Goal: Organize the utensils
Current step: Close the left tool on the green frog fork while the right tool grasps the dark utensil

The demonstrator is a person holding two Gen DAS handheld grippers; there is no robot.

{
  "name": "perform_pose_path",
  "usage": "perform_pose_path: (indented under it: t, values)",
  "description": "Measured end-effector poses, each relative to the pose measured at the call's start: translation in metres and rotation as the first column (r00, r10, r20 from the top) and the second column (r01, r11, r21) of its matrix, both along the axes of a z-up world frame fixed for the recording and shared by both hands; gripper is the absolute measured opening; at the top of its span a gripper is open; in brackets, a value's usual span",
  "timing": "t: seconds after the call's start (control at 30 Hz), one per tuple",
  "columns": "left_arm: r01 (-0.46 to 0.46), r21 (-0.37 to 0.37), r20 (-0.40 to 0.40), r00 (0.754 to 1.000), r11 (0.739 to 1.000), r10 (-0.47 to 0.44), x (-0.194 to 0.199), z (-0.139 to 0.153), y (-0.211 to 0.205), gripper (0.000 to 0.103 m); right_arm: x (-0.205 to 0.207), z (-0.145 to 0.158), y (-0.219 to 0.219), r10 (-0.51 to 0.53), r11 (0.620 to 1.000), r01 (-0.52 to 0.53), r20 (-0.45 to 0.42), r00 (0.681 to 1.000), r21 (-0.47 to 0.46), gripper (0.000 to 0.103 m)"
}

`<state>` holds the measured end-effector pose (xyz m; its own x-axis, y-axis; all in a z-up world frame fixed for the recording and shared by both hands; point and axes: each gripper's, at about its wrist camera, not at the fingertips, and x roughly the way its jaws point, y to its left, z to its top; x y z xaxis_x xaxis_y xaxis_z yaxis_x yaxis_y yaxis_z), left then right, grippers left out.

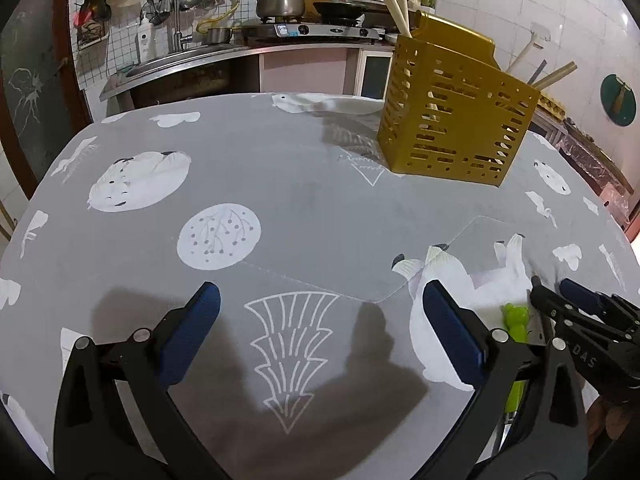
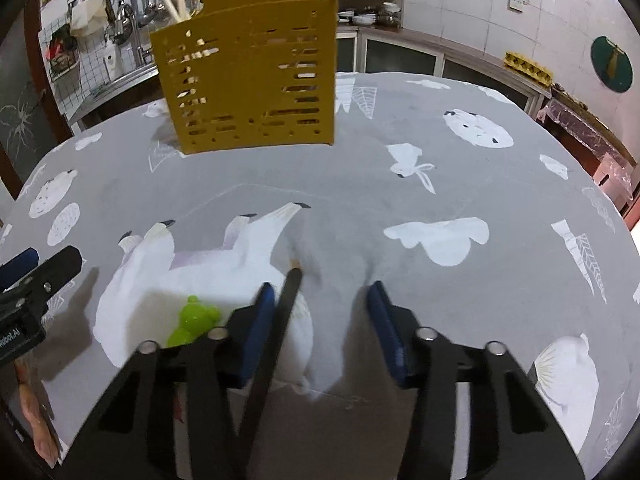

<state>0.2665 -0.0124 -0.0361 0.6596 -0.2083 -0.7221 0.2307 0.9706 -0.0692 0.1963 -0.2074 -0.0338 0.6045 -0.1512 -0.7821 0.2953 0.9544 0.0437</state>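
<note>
A mustard-yellow slotted utensil holder (image 1: 448,120) stands on the grey patterned tablecloth (image 1: 280,200), with pale chopsticks (image 1: 396,4) sticking out of it; it also shows in the right wrist view (image 2: 248,80). A green utensil with a bear-shaped handle end (image 2: 194,320) lies on the cloth, also seen in the left wrist view (image 1: 516,316). A dark chopstick (image 2: 280,328) lies between the right gripper's fingers, against the left one. My right gripper (image 2: 320,292) is open, low over the cloth. My left gripper (image 1: 320,296) is open and empty.
Behind the table are a kitchen counter with a sink (image 1: 172,60), a stove with a pot (image 1: 280,4) and a pan, and hanging ladles. The right gripper's fingers show at the right edge of the left wrist view (image 1: 576,300).
</note>
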Motion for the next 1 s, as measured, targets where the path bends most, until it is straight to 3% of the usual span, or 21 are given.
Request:
perform_pose_path:
  t: [0.03,0.1,0.2,0.43,0.73,0.83,0.87,0.93,1.0]
  values:
    - [0.003,0.002,-0.007,1.0,1.0,-0.003,0.0,-0.001,-0.001,0.098,0.002,0.0,0.001,0.0,1.0,0.0,-0.002,1.0,0.001,0.034]
    - [0.007,0.002,-0.018,1.0,1.0,-0.007,0.0,-0.001,-0.004,0.098,0.004,0.0,0.0,0.006,1.0,-0.006,-0.001,1.0,0.017,0.015]
    - [0.032,-0.002,-0.025,0.999,0.999,-0.032,-0.005,0.002,-0.01,0.098,0.002,0.002,-0.004,0.022,0.999,-0.022,0.0,1.0,0.027,0.011]
    - [0.108,-0.018,-0.05,0.993,0.994,-0.108,-0.019,0.009,-0.039,0.098,-0.013,0.003,-0.031,0.031,0.998,-0.031,0.002,1.0,0.051,0.009]
    - [0.23,0.03,-0.08,0.971,0.973,-0.227,-0.04,-0.001,-0.09,0.096,-0.035,0.001,-0.078,-0.026,0.996,0.025,0.008,1.0,0.09,0.009]
    - [0.247,0.052,-0.101,0.965,0.968,-0.241,-0.04,-0.008,-0.098,0.086,-0.037,0.0,-0.076,-0.014,0.997,0.013,0.012,1.0,0.081,0.009]
    - [0.245,0.057,-0.125,0.964,0.968,-0.237,-0.037,-0.013,-0.1,0.071,-0.037,0.0,-0.073,-0.007,0.997,0.006,0.014,1.0,0.077,0.009]
    - [0.225,0.066,-0.128,0.968,0.972,-0.215,-0.035,-0.014,-0.101,0.067,-0.036,-0.001,-0.071,0.005,0.997,-0.006,0.017,1.0,0.079,0.009]
    - [0.224,0.057,-0.134,0.967,0.973,-0.215,-0.034,-0.012,-0.102,0.054,-0.034,-0.001,-0.068,0.016,0.997,-0.018,0.019,1.0,0.078,0.009]
